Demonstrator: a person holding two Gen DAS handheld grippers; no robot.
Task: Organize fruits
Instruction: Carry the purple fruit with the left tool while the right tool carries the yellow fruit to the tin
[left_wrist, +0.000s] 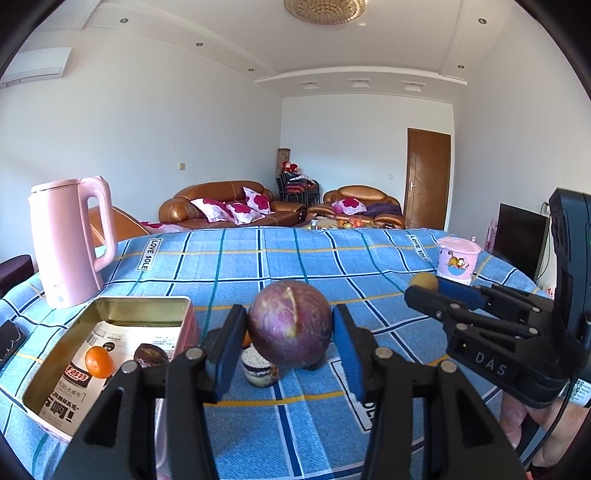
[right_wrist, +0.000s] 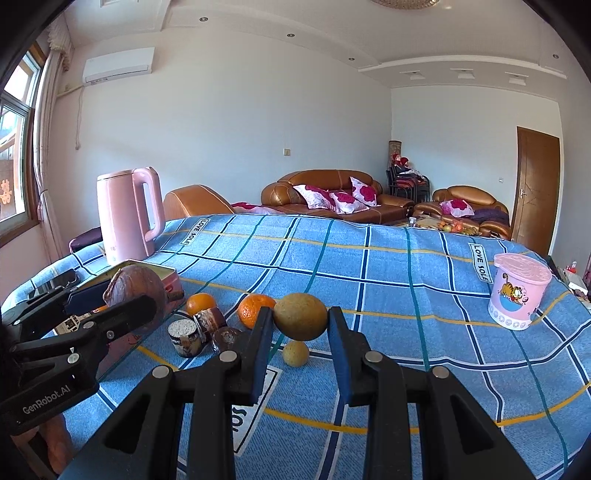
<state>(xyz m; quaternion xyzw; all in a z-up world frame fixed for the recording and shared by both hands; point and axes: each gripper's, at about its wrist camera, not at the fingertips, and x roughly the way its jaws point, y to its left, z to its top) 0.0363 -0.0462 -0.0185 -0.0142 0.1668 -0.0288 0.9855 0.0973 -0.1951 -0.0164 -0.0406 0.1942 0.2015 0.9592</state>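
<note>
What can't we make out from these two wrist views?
- Tin box contents: in the left wrist view the left gripper's fingers cover its near right corner; in the right wrist view the purple fruit blocks nearly all of it.
- Orange behind the purple fruit: only a sliver shows in the left wrist view.
- Print on the small jar: too small.
- Dark object at the left edge: cut off.

The tin (left_wrist: 110, 332) sits on the worktop (left_wrist: 280, 258) at the left, an orange (left_wrist: 99, 362) inside it, with the kettle (left_wrist: 70, 240) behind. Right of the tin lie two more oranges (right_wrist: 255, 311), small jars (right_wrist: 184, 336) and a small round fruit (right_wrist: 295, 353). The tub (right_wrist: 519, 295) stands far right.
</note>
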